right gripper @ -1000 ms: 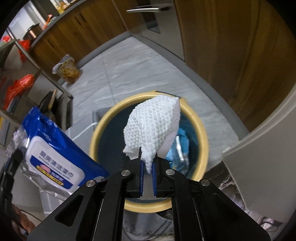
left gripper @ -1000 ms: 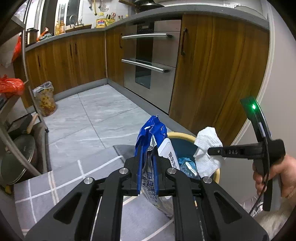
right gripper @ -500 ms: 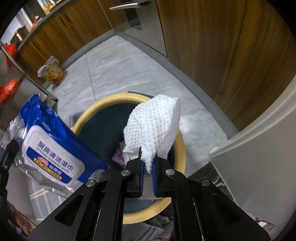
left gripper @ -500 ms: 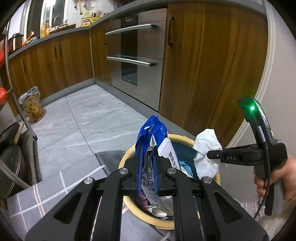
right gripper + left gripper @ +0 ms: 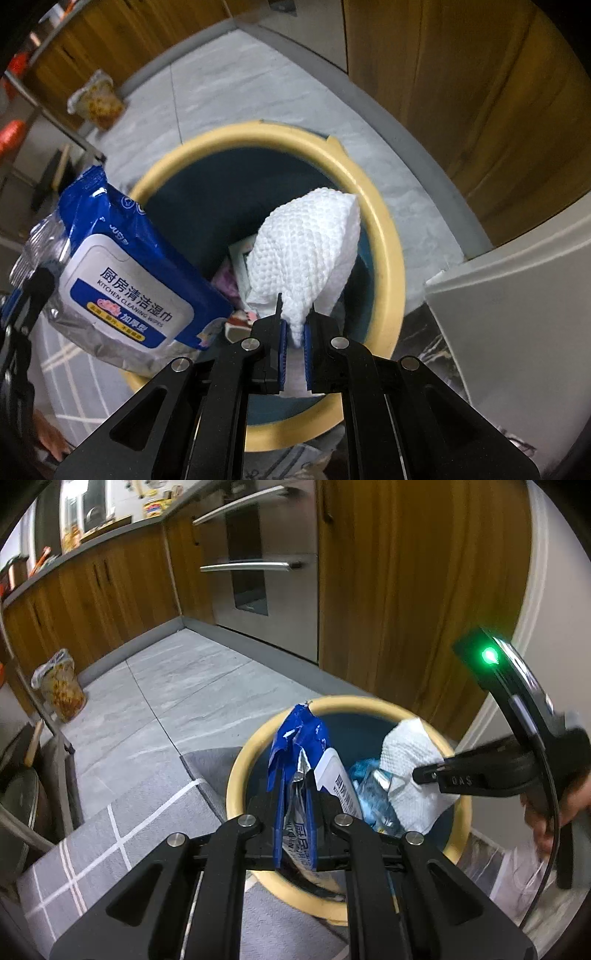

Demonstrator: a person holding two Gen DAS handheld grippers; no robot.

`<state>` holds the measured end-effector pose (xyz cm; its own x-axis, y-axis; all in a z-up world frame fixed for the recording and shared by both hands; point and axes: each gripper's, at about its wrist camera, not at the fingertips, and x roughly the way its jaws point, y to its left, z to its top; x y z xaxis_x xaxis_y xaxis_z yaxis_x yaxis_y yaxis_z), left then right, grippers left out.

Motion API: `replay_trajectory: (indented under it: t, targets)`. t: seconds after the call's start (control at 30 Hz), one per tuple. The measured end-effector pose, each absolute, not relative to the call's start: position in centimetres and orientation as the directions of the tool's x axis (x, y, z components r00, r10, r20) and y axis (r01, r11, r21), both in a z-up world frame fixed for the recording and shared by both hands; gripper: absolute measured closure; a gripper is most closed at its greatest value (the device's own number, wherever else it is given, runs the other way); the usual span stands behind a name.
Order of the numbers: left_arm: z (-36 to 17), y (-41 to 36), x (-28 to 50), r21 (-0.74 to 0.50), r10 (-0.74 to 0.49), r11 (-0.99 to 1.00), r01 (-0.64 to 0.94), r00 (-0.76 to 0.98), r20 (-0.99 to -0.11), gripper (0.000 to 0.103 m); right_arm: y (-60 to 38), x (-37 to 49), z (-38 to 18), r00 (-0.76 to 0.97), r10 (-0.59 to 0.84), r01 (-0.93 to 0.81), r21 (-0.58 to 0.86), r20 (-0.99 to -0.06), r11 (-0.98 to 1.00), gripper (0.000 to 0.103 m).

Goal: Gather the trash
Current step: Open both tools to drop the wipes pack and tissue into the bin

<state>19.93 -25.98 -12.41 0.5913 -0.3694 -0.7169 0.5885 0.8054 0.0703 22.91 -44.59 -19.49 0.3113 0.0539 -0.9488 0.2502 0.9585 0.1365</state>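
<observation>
The right claw [image 5: 294, 341] pinches a white paper towel [image 5: 310, 254] mid-frame over the yellow-rimmed trash bin [image 5: 388, 236]; the left claw [image 5: 297, 825] clamps a kitchen wipes pack [image 5: 295, 775] over its near rim. Best released only once each hangs squarely above the opening.

Grey tiled floor [image 5: 192, 686] carries a grey rug [image 5: 122, 853], bin [image 5: 251, 753], snack bag [image 5: 61, 690].

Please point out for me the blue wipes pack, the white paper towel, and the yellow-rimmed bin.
blue plastic wipes pack [image 5: 125, 291]: right wrist view, on its white label.
white textured paper towel [image 5: 306, 251]: right wrist view, on its middle.
round yellow-rimmed trash bin [image 5: 240, 771]: left wrist view, on its left rim.
</observation>
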Motion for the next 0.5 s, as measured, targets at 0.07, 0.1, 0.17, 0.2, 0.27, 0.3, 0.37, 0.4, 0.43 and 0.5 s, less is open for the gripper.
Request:
replay_trajectory:
  t: [0.07,0.1,0.17,0.2,0.27,0.3,0.37,0.4,0.43,0.5]
  targets:
    - [-12.8,-26.1,20.0,0.096,-0.353,0.801,0.591,0.595,-0.722,0.093,-44.1,23.2,-20.1,0.294,0.052,0.239,0.126,-0.955,0.963,0.094]
    - [-13.1,-26.1,20.2,0.097,-0.346,0.801,0.591,0.588,-0.731,0.093,-43.9,23.3,-20.3,0.287,0.056,0.235,0.127,-0.956,0.964,0.094]
    - [-13.6,-26.0,20.7,0.079,-0.339,0.801,0.593,0.559,-0.757,0.091,-43.5,23.6,-20.4,0.282,0.061,0.229,0.129,-0.957,0.965,0.094]
    - [-14.0,-25.9,20.9,0.067,-0.338,0.801,0.595,0.542,-0.769,0.091,-43.4,23.7,-20.4,0.282,0.06,0.228,0.128,-0.957,0.965,0.094]
    - [-14.1,-25.6,21.1,0.064,-0.337,0.806,0.589,0.545,-0.768,0.091,-43.5,23.8,-20.5,0.284,0.066,0.228,0.134,-0.957,0.964,0.094]
    - [-14.1,-25.4,21.3,0.057,-0.339,0.807,0.587,0.541,-0.77,0.089,-43.4,23.8,-20.5,0.284,0.072,0.229,0.141,-0.956,0.963,0.094]
    - [-14.0,-25.1,21.4,0.05,-0.342,0.814,0.578,0.547,-0.764,0.08,-43.3,24.0,-20.8,0.284,0.084,0.229,0.152,-0.955,0.962,0.094]
    - [-13.9,-24.8,21.6,0.044,-0.343,0.82,0.57,0.552,-0.76,0.075,-43.2,24.1,-20.8,0.285,0.092,0.227,0.161,-0.954,0.961,0.094]
    - [-13.7,-24.6,21.6,0.038,-0.347,0.824,0.565,0.556,-0.756,0.07,-43.1,24.1,-20.8,0.286,0.098,0.223,0.165,-0.953,0.961,0.094]
    - [-13.5,-24.6,21.4,0.037,-0.348,0.826,0.563,0.56,-0.752,0.069,-42.7,24.4,-20.8,0.29,0.119,0.207,0.184,-0.949,0.961,0.094]
